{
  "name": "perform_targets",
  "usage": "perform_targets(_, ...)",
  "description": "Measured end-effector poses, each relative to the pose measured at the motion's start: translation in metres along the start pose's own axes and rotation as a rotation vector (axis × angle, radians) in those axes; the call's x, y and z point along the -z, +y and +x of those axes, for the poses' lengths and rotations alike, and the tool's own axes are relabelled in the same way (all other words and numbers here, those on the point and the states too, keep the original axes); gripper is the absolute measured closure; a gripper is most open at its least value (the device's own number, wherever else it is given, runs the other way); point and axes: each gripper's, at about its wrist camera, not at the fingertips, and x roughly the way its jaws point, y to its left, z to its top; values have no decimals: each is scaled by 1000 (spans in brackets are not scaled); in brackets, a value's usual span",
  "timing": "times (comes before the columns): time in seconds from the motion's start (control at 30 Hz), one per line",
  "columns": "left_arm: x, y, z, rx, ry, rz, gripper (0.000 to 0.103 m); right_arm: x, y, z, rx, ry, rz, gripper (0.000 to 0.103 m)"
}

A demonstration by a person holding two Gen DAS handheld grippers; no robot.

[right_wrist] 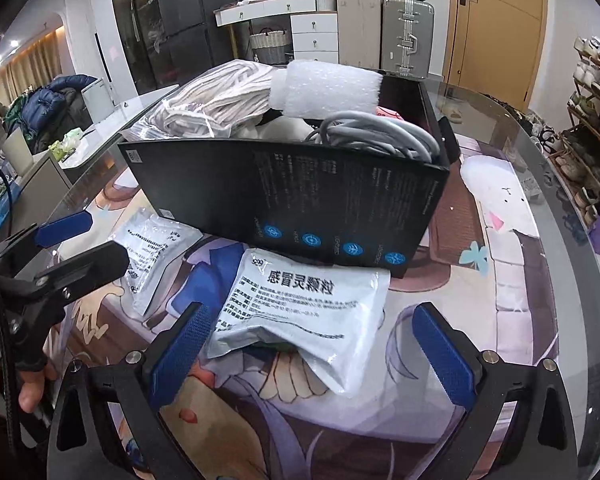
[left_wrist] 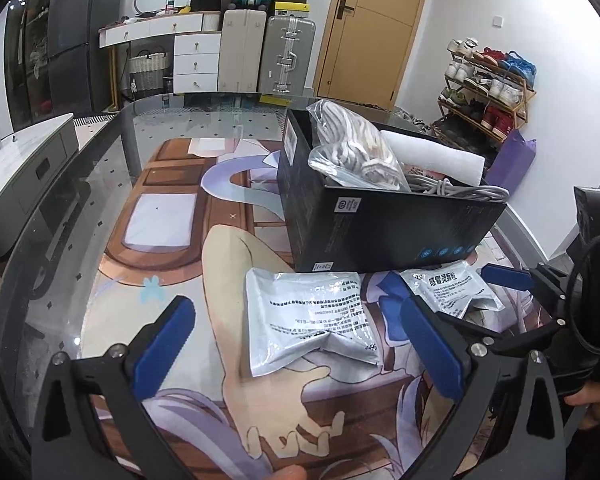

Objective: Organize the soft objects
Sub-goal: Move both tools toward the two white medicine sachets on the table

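Pouch [right_wrist: 300,312] between open right tongs [right_wrist: 312,354]

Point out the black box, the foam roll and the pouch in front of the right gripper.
black box [right_wrist: 300,196], right wrist view, on its near side wall.
foam roll [right_wrist: 328,86], right wrist view, on the middle of its white surface.
pouch [right_wrist: 300,312], right wrist view, on its printed face.

two pouches [right_wrist: 304,312] [right_wrist: 156,252] lie side by side on the desk [right_wrist: 512,280], just before the box [right_wrist: 300,200]; a cable coil [right_wrist: 380,136] and bagged rope [right_wrist: 212,100] sit in it.
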Motion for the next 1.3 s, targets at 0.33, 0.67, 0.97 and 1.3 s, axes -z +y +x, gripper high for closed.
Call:
perform_targets(0.33, -1, 3, 3, 12, 18, -12, 0, -5, 4, 7, 29, 19, -15, 1)
perform_targets(0.67, 0, 1, 7, 5, 44, 0, 0, 1, 3, 5, 27, 5, -14, 3)
perform_targets(0.97, 1, -4, 15, 3, 100, 19, 0, 6, -2, -3, 44, -32, 10, 21)
perform_targets(1.3, -2, -9, 24, -56, 150, 32, 0, 9, -3, -5, 35, -38, 5, 22)
